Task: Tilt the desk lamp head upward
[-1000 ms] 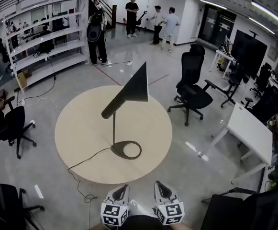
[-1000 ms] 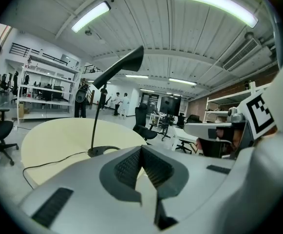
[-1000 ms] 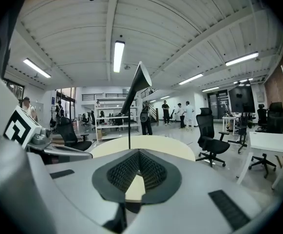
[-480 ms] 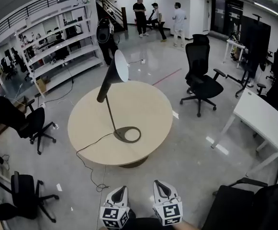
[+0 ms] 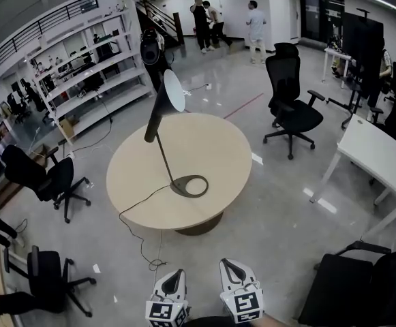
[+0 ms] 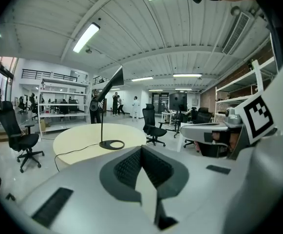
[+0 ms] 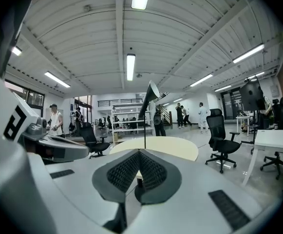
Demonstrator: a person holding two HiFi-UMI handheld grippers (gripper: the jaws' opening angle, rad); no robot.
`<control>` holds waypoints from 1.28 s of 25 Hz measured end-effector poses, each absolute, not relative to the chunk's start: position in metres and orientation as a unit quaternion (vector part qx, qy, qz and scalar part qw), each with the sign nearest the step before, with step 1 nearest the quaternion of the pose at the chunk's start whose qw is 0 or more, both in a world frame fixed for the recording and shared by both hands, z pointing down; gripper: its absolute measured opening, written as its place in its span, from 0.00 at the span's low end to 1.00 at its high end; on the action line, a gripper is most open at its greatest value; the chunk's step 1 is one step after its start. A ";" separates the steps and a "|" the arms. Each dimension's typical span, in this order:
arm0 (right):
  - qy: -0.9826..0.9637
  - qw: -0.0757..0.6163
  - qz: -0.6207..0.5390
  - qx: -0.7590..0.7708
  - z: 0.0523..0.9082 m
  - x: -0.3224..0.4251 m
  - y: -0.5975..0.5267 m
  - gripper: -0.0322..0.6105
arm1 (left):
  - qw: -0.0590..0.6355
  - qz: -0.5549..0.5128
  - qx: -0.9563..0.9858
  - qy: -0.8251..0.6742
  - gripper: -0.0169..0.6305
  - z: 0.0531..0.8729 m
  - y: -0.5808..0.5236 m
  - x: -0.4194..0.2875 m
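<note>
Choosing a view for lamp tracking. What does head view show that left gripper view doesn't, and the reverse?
Head view only: the white inside of the lamp shade, and the left gripper from outside, marker cube included. Left gripper view only: ceiling lights, and that gripper's claw seen head-on, shut and empty. Both: the desk lamp, the round table, white shelving.

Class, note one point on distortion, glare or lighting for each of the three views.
Head view: strong fisheye, the shelves bow and the floor shines with light patches. Left gripper view: dark rounded corners, the ceiling light blows out. Right gripper view: the ceiling beams curve.
</note>
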State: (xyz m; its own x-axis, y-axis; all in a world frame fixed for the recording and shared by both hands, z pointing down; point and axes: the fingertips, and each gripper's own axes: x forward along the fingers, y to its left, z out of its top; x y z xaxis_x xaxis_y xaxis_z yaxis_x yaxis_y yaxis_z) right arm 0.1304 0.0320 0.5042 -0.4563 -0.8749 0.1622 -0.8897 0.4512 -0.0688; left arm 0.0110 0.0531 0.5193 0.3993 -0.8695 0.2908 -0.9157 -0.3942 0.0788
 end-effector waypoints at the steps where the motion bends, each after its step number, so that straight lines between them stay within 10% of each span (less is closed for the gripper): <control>1: -0.849 0.053 0.069 0.520 0.503 0.125 0.035 0.07 | 0.112 0.098 0.829 -0.539 0.09 0.517 0.057 0.005; 14: -0.806 0.088 0.060 0.582 0.499 -0.021 0.160 0.07 | 0.128 0.084 0.858 -0.489 0.09 0.537 0.177 -0.149; 32: -0.811 0.104 0.063 0.572 0.512 -0.041 0.260 0.07 | 0.124 0.087 0.868 -0.473 0.09 0.533 0.249 -0.149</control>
